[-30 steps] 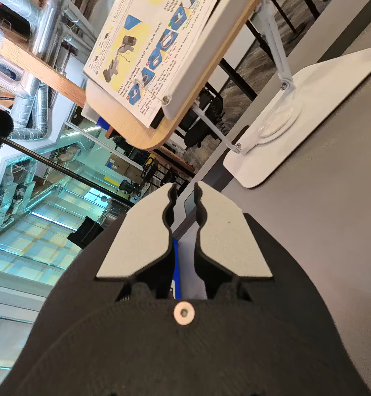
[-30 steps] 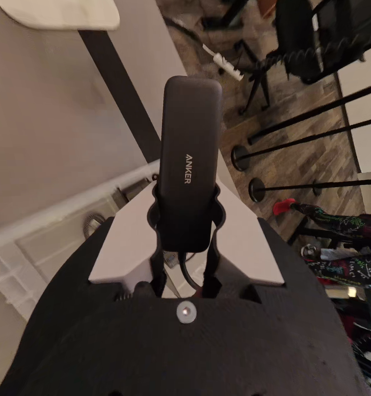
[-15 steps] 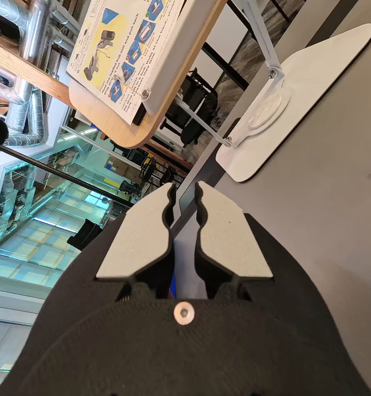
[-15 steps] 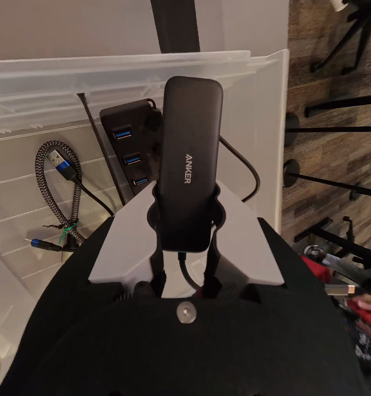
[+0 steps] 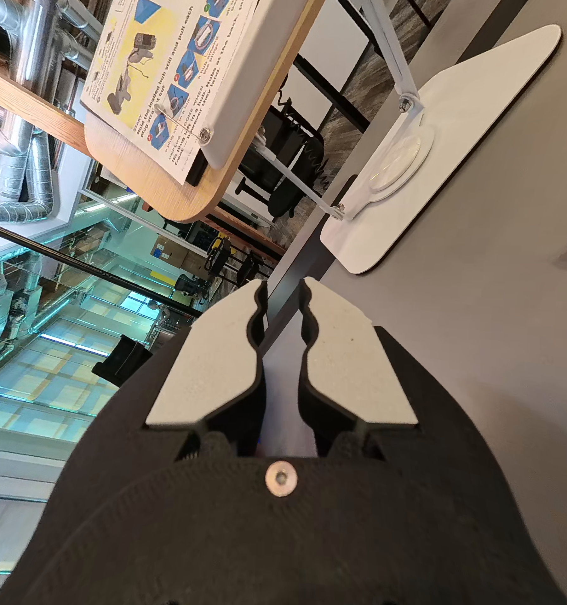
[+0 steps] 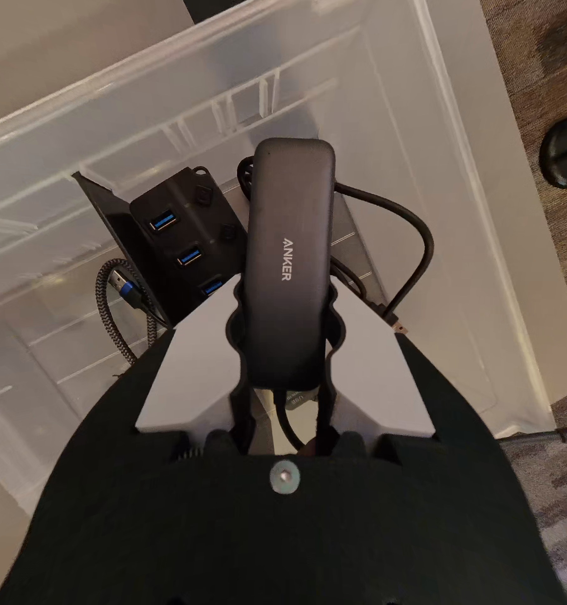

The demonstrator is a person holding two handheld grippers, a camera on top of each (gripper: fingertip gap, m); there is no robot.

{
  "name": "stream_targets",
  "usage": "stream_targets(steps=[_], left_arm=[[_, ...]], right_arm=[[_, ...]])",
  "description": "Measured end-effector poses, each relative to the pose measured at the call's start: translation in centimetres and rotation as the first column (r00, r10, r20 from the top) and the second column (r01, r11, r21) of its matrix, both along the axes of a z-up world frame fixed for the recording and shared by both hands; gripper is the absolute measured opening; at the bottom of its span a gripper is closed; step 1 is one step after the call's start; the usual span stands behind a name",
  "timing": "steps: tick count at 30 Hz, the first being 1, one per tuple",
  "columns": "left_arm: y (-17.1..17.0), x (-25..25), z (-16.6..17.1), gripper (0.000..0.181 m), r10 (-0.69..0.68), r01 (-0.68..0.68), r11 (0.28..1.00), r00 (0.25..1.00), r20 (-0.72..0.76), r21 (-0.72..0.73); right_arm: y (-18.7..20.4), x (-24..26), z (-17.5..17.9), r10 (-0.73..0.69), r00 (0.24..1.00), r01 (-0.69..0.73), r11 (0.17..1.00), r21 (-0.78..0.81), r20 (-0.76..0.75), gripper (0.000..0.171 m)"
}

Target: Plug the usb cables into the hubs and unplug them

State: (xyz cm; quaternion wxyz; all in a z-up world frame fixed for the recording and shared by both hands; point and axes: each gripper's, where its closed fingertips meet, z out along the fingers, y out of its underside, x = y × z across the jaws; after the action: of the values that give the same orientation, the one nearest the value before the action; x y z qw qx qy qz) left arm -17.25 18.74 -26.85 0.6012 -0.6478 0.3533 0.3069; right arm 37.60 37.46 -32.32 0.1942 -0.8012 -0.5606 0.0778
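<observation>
Dark grey hub (image 6: 290, 262), black hub (image 6: 184, 242) with blue ports, black-grey braided cable (image 6: 112, 304), clear bin (image 6: 439, 163), white stand base (image 5: 455, 147).

A grey worktop (image 5: 472, 327) carries the white flat base (image 5: 455, 137) of a stand near its far edge. A clear plastic bin (image 6: 439, 163) sits on the worktop's edge.
</observation>
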Motion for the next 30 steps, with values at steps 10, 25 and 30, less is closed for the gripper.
stream_targets(steps=[10, 25, 30], left_arm=[[0.1, -0.3, 0.1, 0.018, 0.011, -0.011, 1.0, 1.0, 0.009, 0.003], [0.3, -1.8, 0.4, 0.017, 0.039, -0.039, 0.999, 0.993, 0.114, -0.001], [0.2, -1.8, 0.5, 0.017, 0.026, -0.027, 1.0, 0.99, 0.137, 0.004]], right_arm=[[0.1, 2.2, 1.4, -0.089, 0.985, 0.083, 0.996, 0.043, 0.148, 0.067], [-22.7, -28.5, 11.8, 0.59, 0.806, -0.545, 0.71, 0.446, 0.048, 0.043], [-30.8, -37.1, 6.2, 0.767, 0.635, -0.74, 0.568, 0.36, 0.095, 0.035]])
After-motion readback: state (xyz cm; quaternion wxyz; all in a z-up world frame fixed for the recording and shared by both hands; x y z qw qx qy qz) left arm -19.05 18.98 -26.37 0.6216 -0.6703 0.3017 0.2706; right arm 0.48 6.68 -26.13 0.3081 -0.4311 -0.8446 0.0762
